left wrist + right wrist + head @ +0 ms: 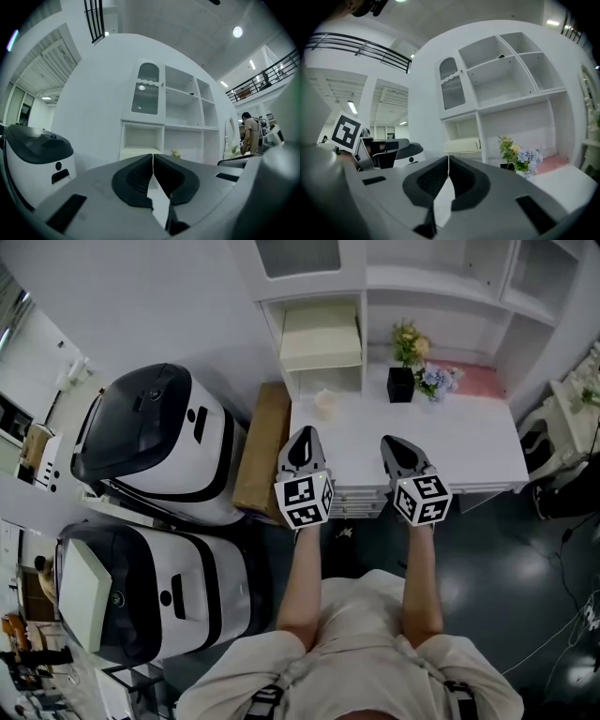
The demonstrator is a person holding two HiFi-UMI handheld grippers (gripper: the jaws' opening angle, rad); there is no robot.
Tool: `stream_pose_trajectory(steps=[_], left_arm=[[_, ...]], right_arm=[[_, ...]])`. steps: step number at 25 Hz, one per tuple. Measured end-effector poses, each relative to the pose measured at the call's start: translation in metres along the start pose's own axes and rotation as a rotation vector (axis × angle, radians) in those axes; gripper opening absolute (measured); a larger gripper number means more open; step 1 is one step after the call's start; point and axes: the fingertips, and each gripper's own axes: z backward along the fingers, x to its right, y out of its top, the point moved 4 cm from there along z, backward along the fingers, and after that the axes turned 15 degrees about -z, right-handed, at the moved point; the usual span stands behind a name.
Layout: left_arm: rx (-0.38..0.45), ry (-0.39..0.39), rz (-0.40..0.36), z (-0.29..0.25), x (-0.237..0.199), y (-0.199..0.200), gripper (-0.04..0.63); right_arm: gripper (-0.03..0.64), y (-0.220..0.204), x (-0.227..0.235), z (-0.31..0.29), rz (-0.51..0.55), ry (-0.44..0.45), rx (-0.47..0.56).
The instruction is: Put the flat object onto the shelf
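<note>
A cream flat object [321, 334] lies in the left cubby of the white shelf unit [431, 282] at the back of the white desk [469, 442]. It also shows in the right gripper view as the flat object [463, 145] inside that cubby. My left gripper [302, 434] hovers over the desk's near left part, jaws together with nothing between them; in its own view the left gripper [153, 157] points at the cubby. My right gripper [390, 442] hangs beside it over the desk, also shut and empty, and the right gripper [448, 159] faces the shelf.
A black vase with flowers [401, 382] and a small cup [326, 404] stand at the back of the desk. A brown board [264, 446] leans at the desk's left edge. Two white-and-black machines [155, 442] [141, 592] stand left. A person [251, 131] stands far right.
</note>
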Motion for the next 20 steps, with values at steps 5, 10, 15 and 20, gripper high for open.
stream_pose_trajectory(steps=[5, 10, 15, 20], left_arm=[[-0.030, 0.008, -0.038, -0.001, -0.001, -0.004, 0.015], [-0.035, 0.003, -0.055, 0.000, -0.001, -0.001, 0.015], [-0.001, -0.019, -0.083, 0.000, 0.000, 0.004, 0.015], [0.025, -0.045, -0.088, 0.001, -0.001, 0.009, 0.009]], right_arm=[[0.069, 0.000, -0.001, 0.001, -0.007, 0.003, 0.003], [0.069, 0.003, 0.000, 0.004, -0.013, -0.009, 0.012], [0.069, 0.007, 0.002, 0.005, -0.021, -0.019, 0.029], [0.069, 0.009, 0.000, 0.004, -0.027, -0.017, 0.045]])
